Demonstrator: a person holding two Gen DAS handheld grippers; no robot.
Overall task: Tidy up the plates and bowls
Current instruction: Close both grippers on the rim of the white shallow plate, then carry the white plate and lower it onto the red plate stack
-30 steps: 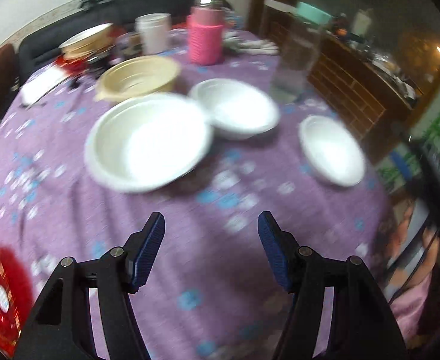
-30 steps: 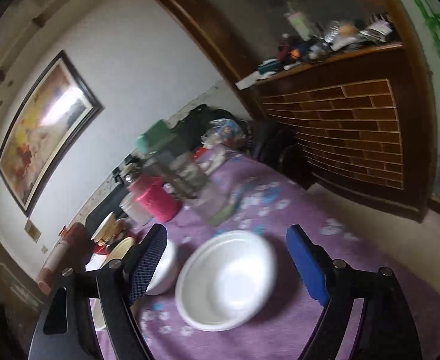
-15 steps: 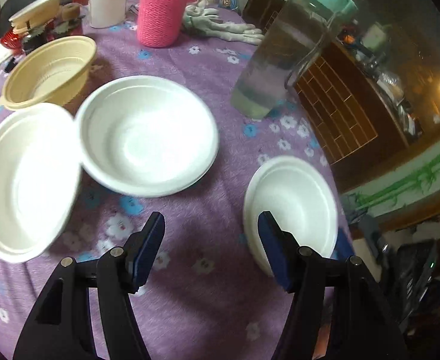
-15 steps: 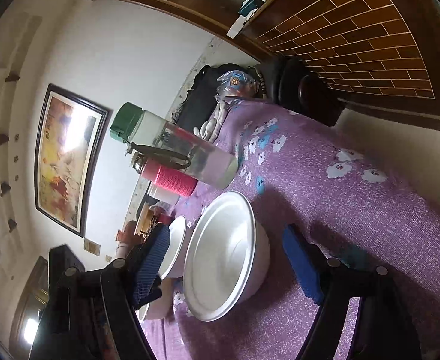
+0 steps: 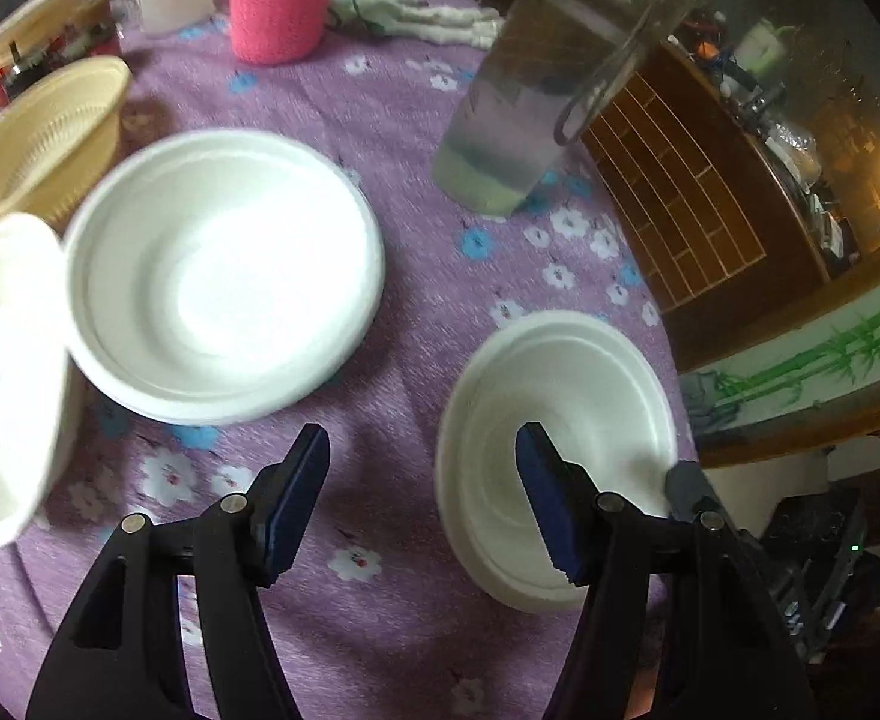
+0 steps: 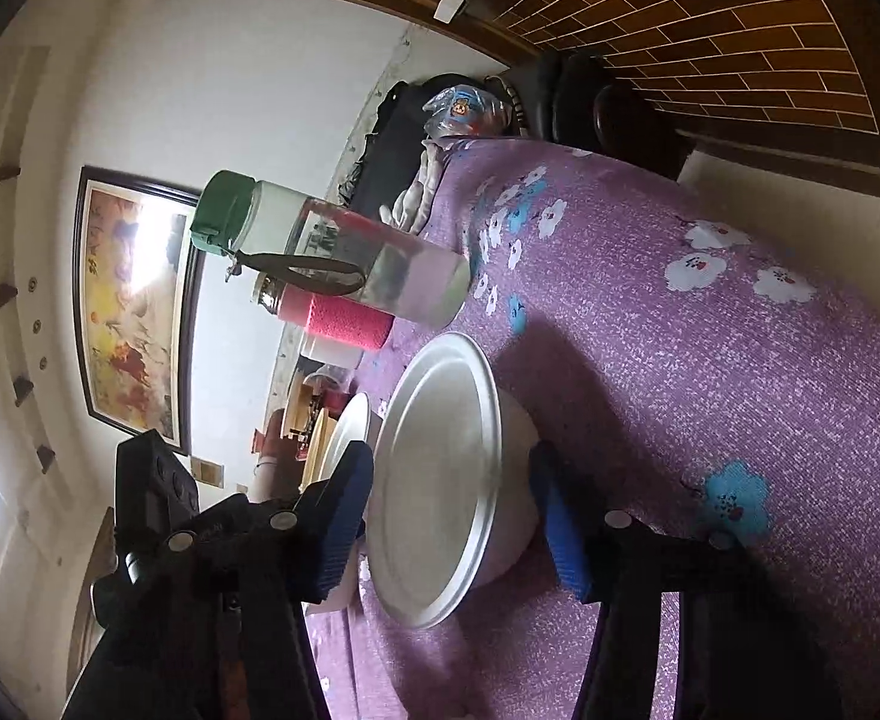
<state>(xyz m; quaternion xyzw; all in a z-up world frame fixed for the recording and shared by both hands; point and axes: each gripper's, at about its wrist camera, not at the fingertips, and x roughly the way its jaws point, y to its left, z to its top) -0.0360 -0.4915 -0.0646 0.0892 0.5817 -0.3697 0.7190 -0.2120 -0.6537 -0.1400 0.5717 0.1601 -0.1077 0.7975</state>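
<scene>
Closing around the small bowl (image 6: 440,474) at the table (image 6: 710,396) edge, the right hand-held gripper (image 6: 458,516) has not clamped it; left hand-held gripper (image 5: 422,504) open; three white bowls remain unstacked.

Three white foam bowls sit upright on the purple floral counter: a small one (image 5: 566,420) near the edge, a wider one (image 5: 224,276) beside it, its rim overlapping a third (image 5: 2,378).

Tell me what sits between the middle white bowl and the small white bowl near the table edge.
Nothing: in the left wrist view only bare purple flowered tablecloth separates the middle white bowl from the small white bowl.
</scene>
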